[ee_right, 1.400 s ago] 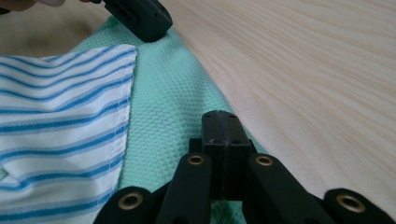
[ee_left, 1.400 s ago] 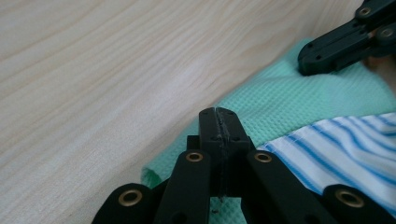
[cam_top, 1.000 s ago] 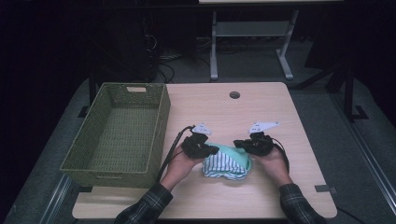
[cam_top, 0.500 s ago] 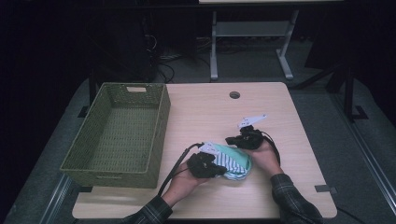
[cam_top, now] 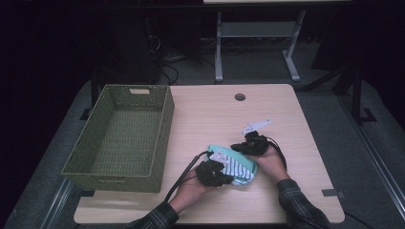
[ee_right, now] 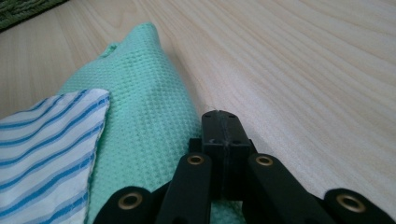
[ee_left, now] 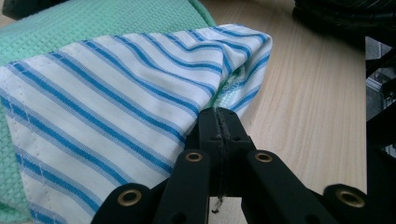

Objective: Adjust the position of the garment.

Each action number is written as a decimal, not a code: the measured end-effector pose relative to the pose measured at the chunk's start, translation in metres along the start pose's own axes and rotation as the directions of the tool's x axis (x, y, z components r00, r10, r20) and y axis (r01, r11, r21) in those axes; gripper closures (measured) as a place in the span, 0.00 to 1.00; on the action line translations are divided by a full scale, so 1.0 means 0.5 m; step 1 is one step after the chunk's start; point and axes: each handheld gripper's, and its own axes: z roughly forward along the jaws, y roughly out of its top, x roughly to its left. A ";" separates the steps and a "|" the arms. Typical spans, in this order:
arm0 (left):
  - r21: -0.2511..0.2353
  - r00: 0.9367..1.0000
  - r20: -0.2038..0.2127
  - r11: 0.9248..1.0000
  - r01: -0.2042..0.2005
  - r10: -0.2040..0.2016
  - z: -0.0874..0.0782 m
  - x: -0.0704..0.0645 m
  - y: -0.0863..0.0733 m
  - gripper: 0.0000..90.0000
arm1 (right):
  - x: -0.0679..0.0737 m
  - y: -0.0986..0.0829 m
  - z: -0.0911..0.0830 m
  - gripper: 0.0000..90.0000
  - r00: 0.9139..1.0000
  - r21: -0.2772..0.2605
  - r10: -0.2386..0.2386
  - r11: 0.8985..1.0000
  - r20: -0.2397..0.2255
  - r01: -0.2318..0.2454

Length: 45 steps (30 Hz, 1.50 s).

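While both grippers press closed on a folded cloth (cam_top: pixel 235 164), the left gripper (ee_left: pixel 218 122) pinches the striped corner at its tips, and the right gripper (ee_right: pixel 220 125) clamps the green edge just beneath it, likely to lift the bundle together.

cloth (ee_left: pixel 93 107): striped woven, green waffle | table (ee_right: pixel 303 70): matt wood | basket (cam_top: pixel 119 138): wicker

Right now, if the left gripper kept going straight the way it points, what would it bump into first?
The left gripper has its fingers shut at the striped cloth, so it would push into that first, then probably the green cloth behind it.
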 end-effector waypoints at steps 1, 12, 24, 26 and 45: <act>0.001 1.000 -0.005 1.000 0.004 -0.004 0.000 0.001 -0.001 0.99 | 0.001 0.000 -0.001 1.00 1.000 0.001 -0.003 1.000 0.001 0.003; 0.014 0.999 -0.038 1.000 0.008 -0.007 -0.007 0.019 -0.006 0.99 | 0.003 -0.018 -0.022 1.00 1.000 -0.004 -0.009 1.000 0.002 0.009; 0.024 0.996 -0.085 0.999 0.024 -0.022 -0.022 0.045 -0.012 0.99 | 0.008 -0.044 -0.044 1.00 1.000 -0.031 -0.006 1.000 0.001 0.006; 0.027 0.995 -0.097 0.999 0.023 -0.020 -0.026 0.050 -0.013 0.99 | 0.009 -0.049 -0.048 1.00 1.000 -0.032 0.000 1.000 0.004 0.000; 0.031 0.981 -0.195 0.999 0.019 -0.012 -0.043 0.084 -0.017 0.98 | 0.049 -0.093 -0.097 1.00 1.000 -0.037 -0.019 0.999 -0.002 0.019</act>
